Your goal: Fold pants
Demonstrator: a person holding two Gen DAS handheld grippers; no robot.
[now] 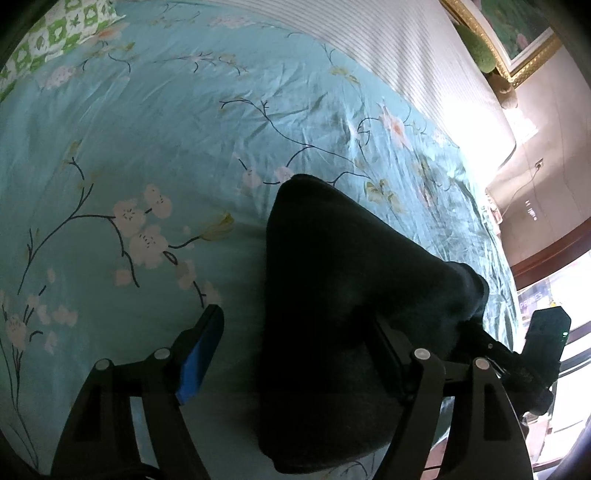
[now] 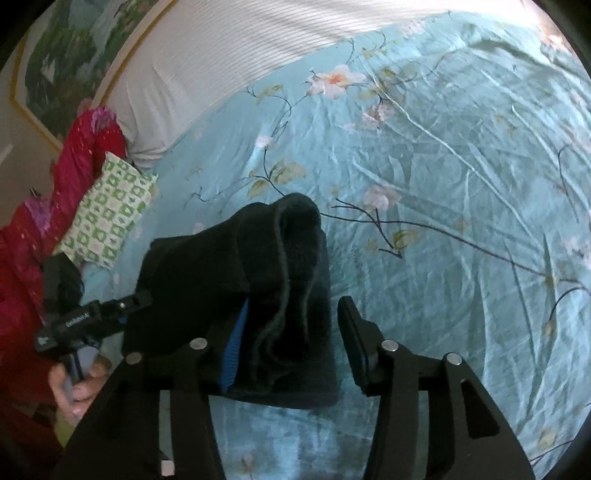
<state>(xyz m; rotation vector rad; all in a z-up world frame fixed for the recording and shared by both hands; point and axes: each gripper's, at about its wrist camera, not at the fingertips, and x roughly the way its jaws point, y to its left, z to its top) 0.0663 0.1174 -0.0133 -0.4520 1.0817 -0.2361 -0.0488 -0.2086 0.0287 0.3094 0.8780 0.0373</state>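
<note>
I find the pants (image 1: pixel 332 295) folded into a dark bundle on the bed (image 1: pixel 147 147), lying between the jaws of both tools. The left gripper (image 1: pixel 295 354) stands released, pads clear of cloth. The right gripper (image 2: pixel 291 339) also stands released, its left pad tucked beside the layered edge. I judge the next fold needs all layers pinched squarely. Open bedsheet lies beyond the jaws; a pillow (image 2: pixel 110 214) sits left.

A teal bedsheet (image 1: pixel 166 147) printed with blossoms and dark branches covers the bed. A white striped pillow (image 2: pixel 229 55) lies at its head edge, with a green-and-white patterned cushion (image 2: pixel 110 210) and red fabric (image 2: pixel 74 177) near one corner. A gold-framed painting (image 1: pixel 517 33) hangs behind.
</note>
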